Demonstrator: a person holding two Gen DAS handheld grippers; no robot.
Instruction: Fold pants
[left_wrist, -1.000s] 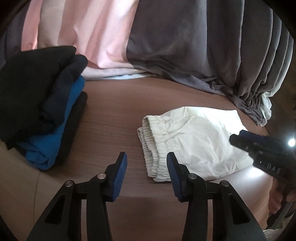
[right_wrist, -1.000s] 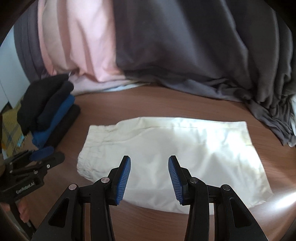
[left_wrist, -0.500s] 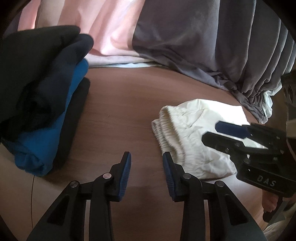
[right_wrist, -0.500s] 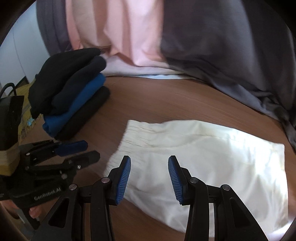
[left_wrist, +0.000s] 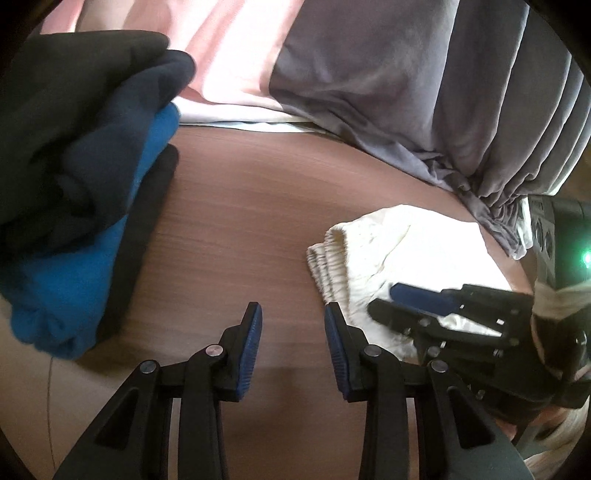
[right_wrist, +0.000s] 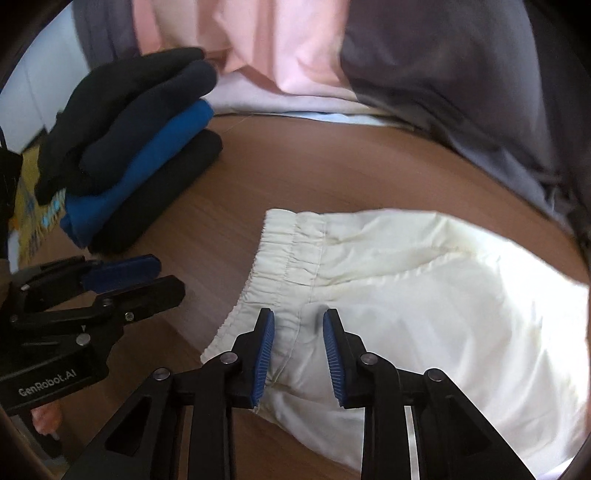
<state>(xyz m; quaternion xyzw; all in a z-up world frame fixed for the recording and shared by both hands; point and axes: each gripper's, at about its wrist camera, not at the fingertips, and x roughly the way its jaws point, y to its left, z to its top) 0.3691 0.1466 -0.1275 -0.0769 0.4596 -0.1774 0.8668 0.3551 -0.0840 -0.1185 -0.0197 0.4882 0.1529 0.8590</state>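
The folded white pants (right_wrist: 424, 295) lie on the brown table (right_wrist: 295, 166), elastic waistband to the left. My right gripper (right_wrist: 298, 321) hangs low over the near waistband corner. Its jaws are closing, with flat fabric showing in the gap and neither pad pressing on it. In the left wrist view the right gripper (left_wrist: 382, 299) reaches over the near edge of the pants (left_wrist: 406, 240). My left gripper (left_wrist: 291, 314) is open over bare table (left_wrist: 240, 221) just left of the waistband, nothing between its fingers. In the right wrist view the left gripper (right_wrist: 171, 275) is at the left.
A stack of folded dark and blue clothes (left_wrist: 74, 184) sits at the table's left, also seen as the stack (right_wrist: 140, 147). Grey curtains (left_wrist: 406, 92) and pink curtains (left_wrist: 229, 55) hang along the far edge. A person's fingers (right_wrist: 46, 417) show under the left gripper.
The right gripper has moved left along the pants to the waistband end and narrowed its jaws. The left gripper has shifted left off the waistband onto bare table, jaws slightly narrower.
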